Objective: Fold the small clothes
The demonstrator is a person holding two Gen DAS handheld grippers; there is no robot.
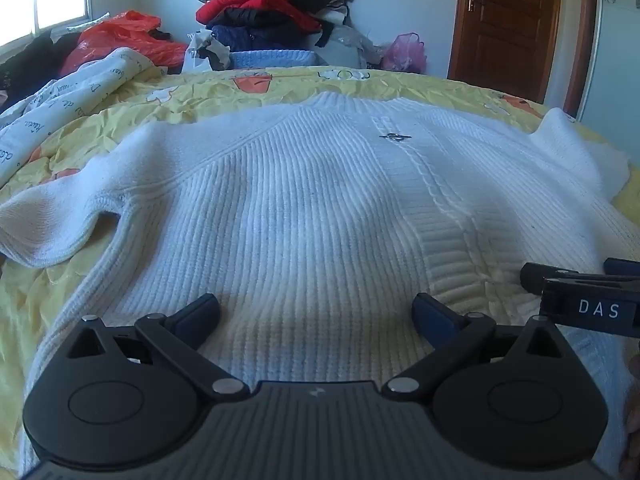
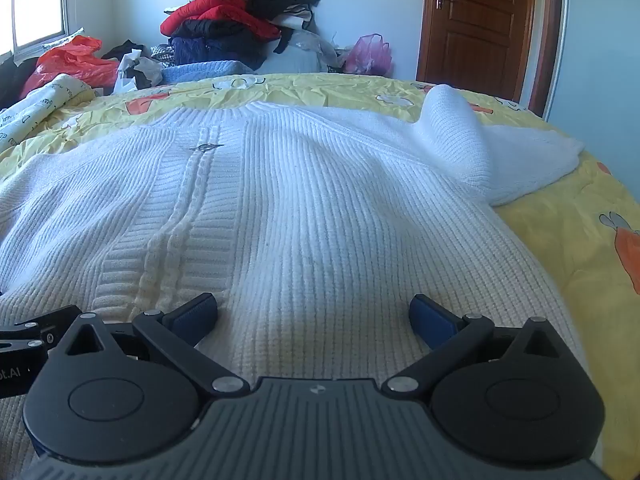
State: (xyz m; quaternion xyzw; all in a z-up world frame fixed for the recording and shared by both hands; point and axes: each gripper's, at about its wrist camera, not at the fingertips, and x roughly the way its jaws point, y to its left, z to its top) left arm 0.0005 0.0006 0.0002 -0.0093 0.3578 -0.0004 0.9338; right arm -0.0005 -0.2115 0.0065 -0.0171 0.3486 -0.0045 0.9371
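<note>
A white ribbed sweater lies flat on the yellow bed, collar away from the cameras. The left gripper and right gripper hover over its near hem, fingers spread wide, nothing between them. Only the left view shows the sweater's left sleeve; only the right view shows the whole right sleeve, bunched up. Beyond the collar, a clothes pile. The hem is hidden by the grippers.

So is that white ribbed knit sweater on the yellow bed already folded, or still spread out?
Spread out. The white ribbed knit sweater lies flat, front up, both sleeves out to its sides.
</note>
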